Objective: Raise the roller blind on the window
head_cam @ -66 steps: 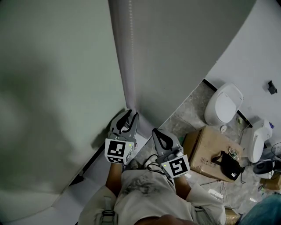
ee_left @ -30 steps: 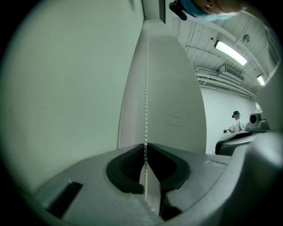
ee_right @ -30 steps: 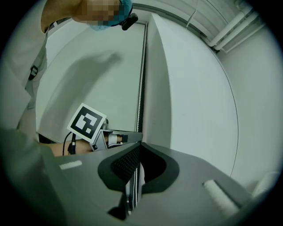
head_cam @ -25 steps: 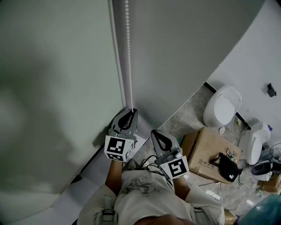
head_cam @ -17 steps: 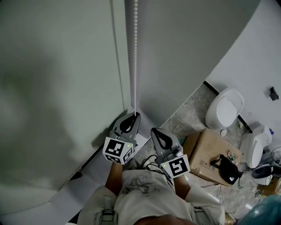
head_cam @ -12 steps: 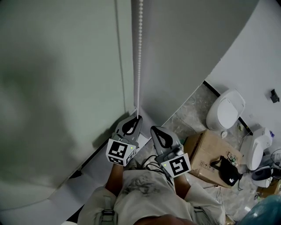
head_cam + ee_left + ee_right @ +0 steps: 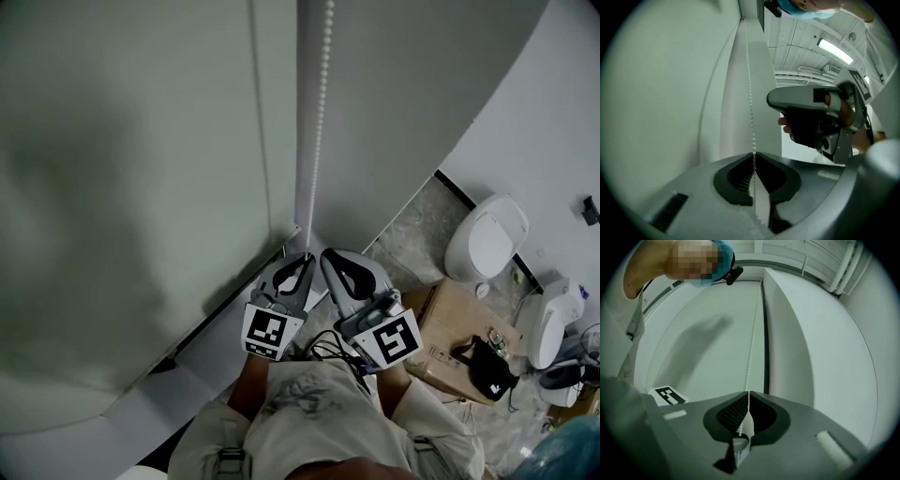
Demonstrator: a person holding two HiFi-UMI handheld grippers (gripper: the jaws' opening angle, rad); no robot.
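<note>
Head view: R hand-held gripper [image 7: 328,253] had come up beside L hand-held gripper [image 7: 305,255], both now clenched on the bead chain [image 7: 322,112] hanging taut along the wall corner [image 7: 281,141], so I judged a hand-over-hand pull was under way & next tug ready.

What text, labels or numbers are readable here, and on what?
Nothing readable in any view.
On the left hand-held gripper and right hand-held gripper: black-and-white square markers only, no letters.
On the cardboard box: any print too small to read.
The pale label on the left hand-held gripper's body: too blurred.
</note>
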